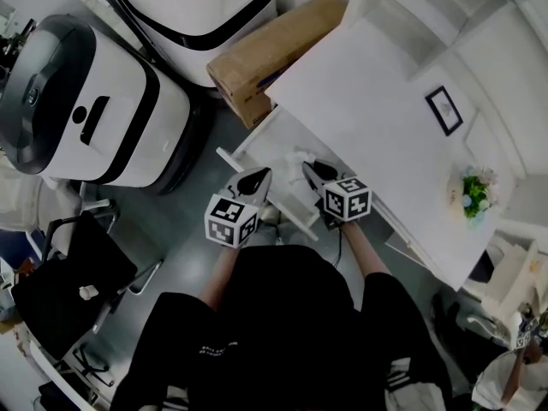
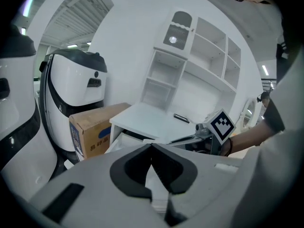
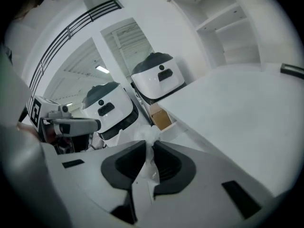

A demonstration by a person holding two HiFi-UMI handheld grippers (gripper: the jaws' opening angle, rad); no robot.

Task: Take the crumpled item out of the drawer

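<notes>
The white desk's drawer (image 1: 257,144) stands pulled out in front of me. In the right gripper view a white crumpled item (image 3: 147,134) sticks up between the jaws, and my right gripper (image 3: 148,146) is shut on it. From the head view that gripper (image 1: 308,168) is over the drawer, with the crumpled item (image 1: 299,155) at its tip. My left gripper (image 1: 260,175) hovers just left of it above the drawer's front edge. Its jaws (image 2: 152,147) meet at the tips with nothing between them.
A cardboard box (image 1: 274,54) lies against the desk's far left side. Two large white-and-black machines (image 1: 94,110) (image 1: 197,7) stand to the left. A black chair (image 1: 68,289) is at my left. The desk top (image 1: 368,118) carries a small frame (image 1: 445,110) and a plant (image 1: 473,191).
</notes>
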